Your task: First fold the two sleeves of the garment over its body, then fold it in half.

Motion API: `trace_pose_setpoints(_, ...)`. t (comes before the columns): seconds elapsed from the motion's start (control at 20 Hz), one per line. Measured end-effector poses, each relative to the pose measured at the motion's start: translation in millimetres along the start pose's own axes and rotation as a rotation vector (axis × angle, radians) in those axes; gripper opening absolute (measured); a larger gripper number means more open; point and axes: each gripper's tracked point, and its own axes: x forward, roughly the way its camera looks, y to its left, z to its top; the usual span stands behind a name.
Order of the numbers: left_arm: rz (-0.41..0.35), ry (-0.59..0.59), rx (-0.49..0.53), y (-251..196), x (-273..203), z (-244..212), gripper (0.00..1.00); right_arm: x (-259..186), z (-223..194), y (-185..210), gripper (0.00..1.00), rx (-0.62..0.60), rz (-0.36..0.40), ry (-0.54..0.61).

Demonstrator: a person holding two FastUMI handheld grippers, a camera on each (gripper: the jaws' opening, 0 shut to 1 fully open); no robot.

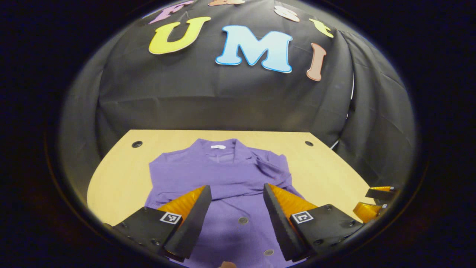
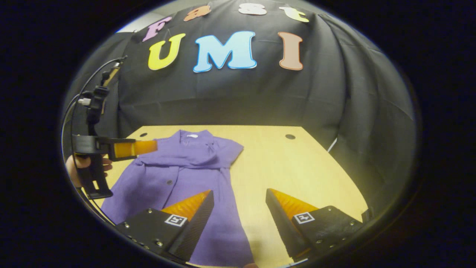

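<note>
Purple buttoned garment (image 1: 223, 175) flat on pale wooden worktop (image 2: 282, 167), both sleeves folded across body. Left gripper (image 1: 237, 193) wide apart above it, empty. Right gripper (image 2: 240, 199) likewise spread, holding nothing.

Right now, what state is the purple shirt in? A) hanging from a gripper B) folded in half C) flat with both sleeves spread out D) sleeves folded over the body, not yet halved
D: the shirt lies on the table with both sleeves laid across its chest and its full length still out; the left gripper and the right gripper are open above it, holding nothing.
</note>
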Motion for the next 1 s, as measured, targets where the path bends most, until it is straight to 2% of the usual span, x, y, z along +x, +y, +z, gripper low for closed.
trace_pose_setpoints(0.1,0.018,0.015,0.007,18.0,-24.6,-20.1,0.92,-6.1,-14.7,6.5,0.88,-0.005,0.001,0.033)
trace_pose_setpoints(0.15,0.024,0.024,0.003,25.9,-36.6,-30.1,0.89,-8.9,-21.7,9.6,0.88,-0.009,0.003,0.048)
trace_pose_setpoints(0.25,0.036,0.042,-0.013,41.0,-60.9,-53.8,0.95,-15.0,-35.2,14.3,0.89,-0.013,0.001,0.077)
trace_pose_setpoints(0.3,0.046,0.050,-0.019,49.4,-72.7,-65.9,0.89,-18.4,-42.4,16.5,0.89,-0.012,-0.001,0.090)
trace_pose_setpoints(0.4,0.069,0.067,-0.018,68.6,-95.1,-91.3,0.89,-24.2,-56.0,18.3,0.89,-0.010,-0.011,0.114)
trace_pose_setpoints(0.45,0.075,0.076,-0.015,73.9,-105.2,-105.4,0.95,-27.2,-62.4,18.3,0.89,-0.013,-0.020,0.123)
trace_pose_setpoints(0.5,0.081,0.082,-0.012,79.6,-115.5,-116.1,0.89,-29.6,-69.0,18.2,0.89,-0.018,-0.028,0.132)
trace_pose_setpoints(0.8,0.114,0.134,-0.017,109.8,-166.8,-176.9,0.89,-42.1,-110.8,18.5,0.88,0.002,-0.063,0.200)
trace_pose_setpoints(0.85,0.116,0.139,-0.014,112.9,-171.8,-185.6,0.95,-42.8,-117.2,18.6,0.89,0.002,-0.067,0.214)
trace_pose_setpoints(0.9,0.112,0.147,-0.014,114.7,-177.0,-193.2,0.89,-44.7,-124.2,17.5,0.89,0.001,-0.074,0.226)
trace_pose_setpoints(1.0,0.117,0.167,-0.011,119.1,-186.2,-210.2,0.92,-44.4,-134.6,16.5,0.89,0.003,-0.079,0.247)
